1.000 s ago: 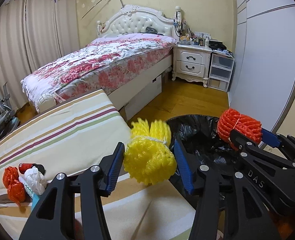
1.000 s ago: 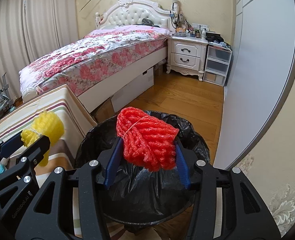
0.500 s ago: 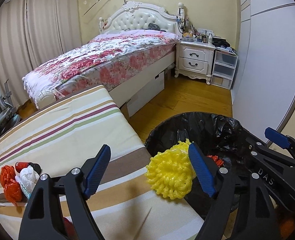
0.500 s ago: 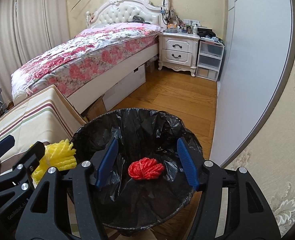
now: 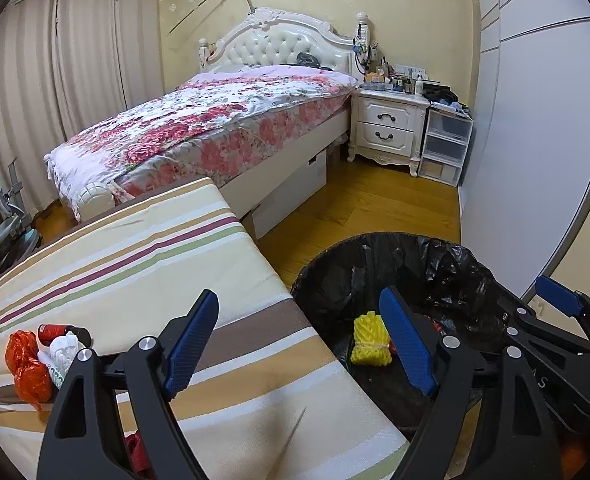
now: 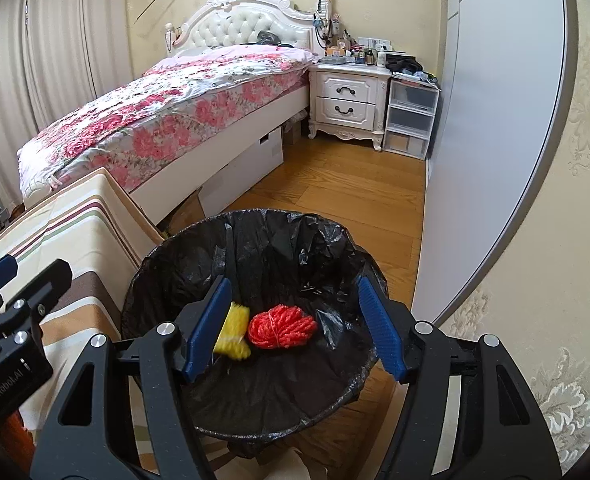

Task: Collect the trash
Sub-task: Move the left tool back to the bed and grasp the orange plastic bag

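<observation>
A bin lined with a black bag [image 6: 175,276] stands on the floor beside a striped table; it also shows in the left wrist view [image 5: 447,264]. A yellow foam net [image 6: 233,334] and a red foam net [image 6: 281,326] lie at its bottom; the yellow one shows in the left wrist view [image 5: 369,340]. My left gripper [image 5: 299,346] is open and empty over the table's edge by the bin. My right gripper [image 6: 295,326] is open and empty above the bin. More trash sits on the table at the left: an orange wrapper [image 5: 27,368], white crumpled paper [image 5: 65,348] and a small red bottle [image 5: 53,330].
The striped tablecloth [image 5: 135,256] covers the table left of the bin. A bed with a floral cover [image 5: 215,128], a white nightstand [image 5: 387,128] and plastic drawers [image 5: 445,146] stand beyond. A grey wardrobe door [image 6: 491,120] lines the right side. Wooden floor [image 6: 335,192] lies between.
Both grippers opened and let go. The red net fell into the bin first, then the yellow net dropped from the table's edge to the bin's bottom beside it.
</observation>
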`<state>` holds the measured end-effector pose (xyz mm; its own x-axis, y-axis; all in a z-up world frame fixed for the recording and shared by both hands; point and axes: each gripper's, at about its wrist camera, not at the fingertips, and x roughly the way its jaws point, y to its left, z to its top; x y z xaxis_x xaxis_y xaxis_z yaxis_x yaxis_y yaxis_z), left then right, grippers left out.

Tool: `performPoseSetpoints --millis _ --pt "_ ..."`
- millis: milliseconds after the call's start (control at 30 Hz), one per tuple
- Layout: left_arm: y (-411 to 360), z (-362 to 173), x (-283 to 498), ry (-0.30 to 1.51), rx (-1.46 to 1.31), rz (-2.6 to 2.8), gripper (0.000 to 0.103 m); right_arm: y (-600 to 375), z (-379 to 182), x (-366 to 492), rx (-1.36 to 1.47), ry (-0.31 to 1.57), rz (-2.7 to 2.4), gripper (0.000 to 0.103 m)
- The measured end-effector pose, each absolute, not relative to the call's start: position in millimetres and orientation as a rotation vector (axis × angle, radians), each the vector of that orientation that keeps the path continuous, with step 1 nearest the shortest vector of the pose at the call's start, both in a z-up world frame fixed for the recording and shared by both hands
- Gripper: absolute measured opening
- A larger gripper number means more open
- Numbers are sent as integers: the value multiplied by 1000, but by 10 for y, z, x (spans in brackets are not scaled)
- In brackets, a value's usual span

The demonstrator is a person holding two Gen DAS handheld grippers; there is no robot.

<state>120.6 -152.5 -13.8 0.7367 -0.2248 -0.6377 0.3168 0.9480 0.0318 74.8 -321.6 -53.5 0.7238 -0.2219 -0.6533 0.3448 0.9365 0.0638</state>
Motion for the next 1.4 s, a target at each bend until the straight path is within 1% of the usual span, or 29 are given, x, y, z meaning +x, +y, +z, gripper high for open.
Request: performPoseSetpoints --millis 300,633,1100,1267,1400 --pt "-1223 -45 1012 692 120 -255 81 -2938 -468 578 156 705 -241 65" --pt "-566 -29 682 718 95 -123 81 -2488 -326 430 136 698 -144 66" --pt "334 -112 138 754 -11 37 81 -1882 -239 86 56 701 -32 66" --pt "437 -187 76 787 -34 50 81 -1798 -263 35 50 705 -11 66" --pt "396 -198 34 778 -26 33 81 -1758 -299 22 46 709 -1 66"
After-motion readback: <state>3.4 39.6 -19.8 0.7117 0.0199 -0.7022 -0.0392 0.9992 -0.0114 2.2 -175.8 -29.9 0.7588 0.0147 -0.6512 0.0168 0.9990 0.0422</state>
